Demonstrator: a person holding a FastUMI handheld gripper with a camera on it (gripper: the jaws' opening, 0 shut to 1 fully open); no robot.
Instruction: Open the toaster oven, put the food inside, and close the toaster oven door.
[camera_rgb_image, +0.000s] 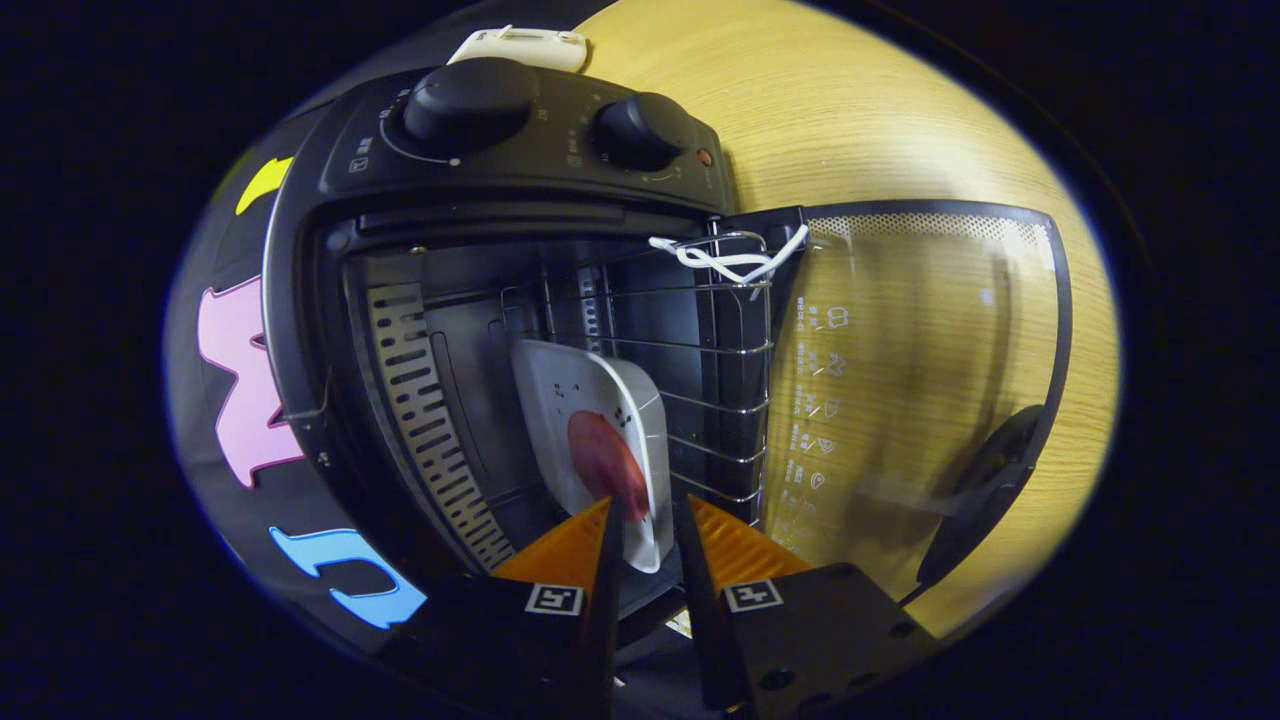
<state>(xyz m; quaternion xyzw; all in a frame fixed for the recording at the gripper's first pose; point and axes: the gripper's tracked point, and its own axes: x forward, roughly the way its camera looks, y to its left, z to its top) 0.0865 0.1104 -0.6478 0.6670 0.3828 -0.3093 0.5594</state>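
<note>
The black toaster oven (500, 150) stands open, its glass door (920, 350) folded down over the wooden table. Inside, a white plate (560, 390) carrying a red slice of food (605, 460) lies against the wire rack (720, 350). The plate's near rim reaches out between my fingers. My gripper (650, 505) is at the oven's mouth with its fingers close together and shut on that rim. The rim's nearest part is hidden by the fingers.
A white cord (725, 260) is tied to the rack's front corner by the door hinge. The door's dark handle (985, 490) sticks out at its far end. A white object (520, 45) lies behind the oven. The wooden table (850, 110) spreads beyond the door.
</note>
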